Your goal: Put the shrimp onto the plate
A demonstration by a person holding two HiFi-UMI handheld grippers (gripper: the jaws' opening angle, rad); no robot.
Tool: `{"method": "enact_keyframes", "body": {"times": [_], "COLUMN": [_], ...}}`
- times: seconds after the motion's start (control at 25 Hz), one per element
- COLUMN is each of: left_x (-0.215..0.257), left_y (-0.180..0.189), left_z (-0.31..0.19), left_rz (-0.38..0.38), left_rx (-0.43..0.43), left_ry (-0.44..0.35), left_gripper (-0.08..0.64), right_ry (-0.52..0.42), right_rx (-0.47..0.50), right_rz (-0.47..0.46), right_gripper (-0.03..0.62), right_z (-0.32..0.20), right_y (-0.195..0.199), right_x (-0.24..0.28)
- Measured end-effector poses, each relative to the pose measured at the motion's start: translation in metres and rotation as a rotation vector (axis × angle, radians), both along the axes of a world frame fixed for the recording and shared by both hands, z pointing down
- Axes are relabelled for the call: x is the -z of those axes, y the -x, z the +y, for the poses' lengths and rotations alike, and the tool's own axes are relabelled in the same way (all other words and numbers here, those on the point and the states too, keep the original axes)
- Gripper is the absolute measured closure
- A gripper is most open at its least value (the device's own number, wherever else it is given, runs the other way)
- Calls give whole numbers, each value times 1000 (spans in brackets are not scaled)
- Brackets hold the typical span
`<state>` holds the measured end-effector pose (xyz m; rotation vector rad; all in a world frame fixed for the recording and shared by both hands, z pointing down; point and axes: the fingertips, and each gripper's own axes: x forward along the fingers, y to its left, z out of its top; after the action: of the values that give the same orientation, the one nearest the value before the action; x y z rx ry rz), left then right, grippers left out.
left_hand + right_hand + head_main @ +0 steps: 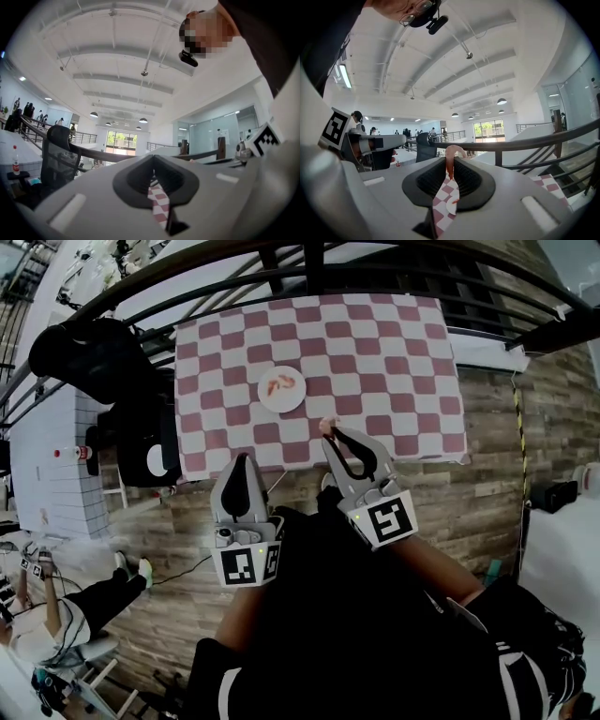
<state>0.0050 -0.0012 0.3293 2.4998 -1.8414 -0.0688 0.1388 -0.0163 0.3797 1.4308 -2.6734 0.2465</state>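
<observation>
Shrimp (449, 164) is clamped between the tips of the right tongs (330, 432). In the right gripper view its pink body stands upright in the pinch and its curled end pokes out above the tips. The head view shows this shrimp (325, 424) held over the near part of the counter (375, 352). It is to the right of the white plate (292, 401), nearer than it, and clearly apart from it. The plate rests on the red-and-white checkered cloth (403, 334) that covers the counter, toward its left half. Orange shrimp pieces (278, 386) already lie on the plate. Through the gap under the right tongs a sliver of the plate (452, 206) shows below the held shrimp, with the cloth around it.

The left tongs (240, 457) are clenched with nothing between them. In the left gripper view only a strip of checkered cloth (159, 206) shows through the narrow slit. They hang off the near edge of the counter, to the left of the right tongs, and touch neither the plate nor the shrimp.

A black office chair (94, 357) stands to the left of the counter.
</observation>
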Motion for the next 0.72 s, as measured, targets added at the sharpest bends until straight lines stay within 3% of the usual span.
{"method": "enact_keyframes", "body": {"times": [0.36,0.72], "left_x": [-3,-13], "left_y": [0,5], "left_z": [-6,-22], "left_rz": [-29,-28], "left_rx": [10,-56], "left_ry": [10,6], "left_gripper": [551,551], "right_ry": [14,41], "right_rx": [16,2], "right_rz": [-15,27], "right_gripper": [541,541], "right_z": [-9,-16], "right_y": [5,24], "right_x": [-4,-14]}}
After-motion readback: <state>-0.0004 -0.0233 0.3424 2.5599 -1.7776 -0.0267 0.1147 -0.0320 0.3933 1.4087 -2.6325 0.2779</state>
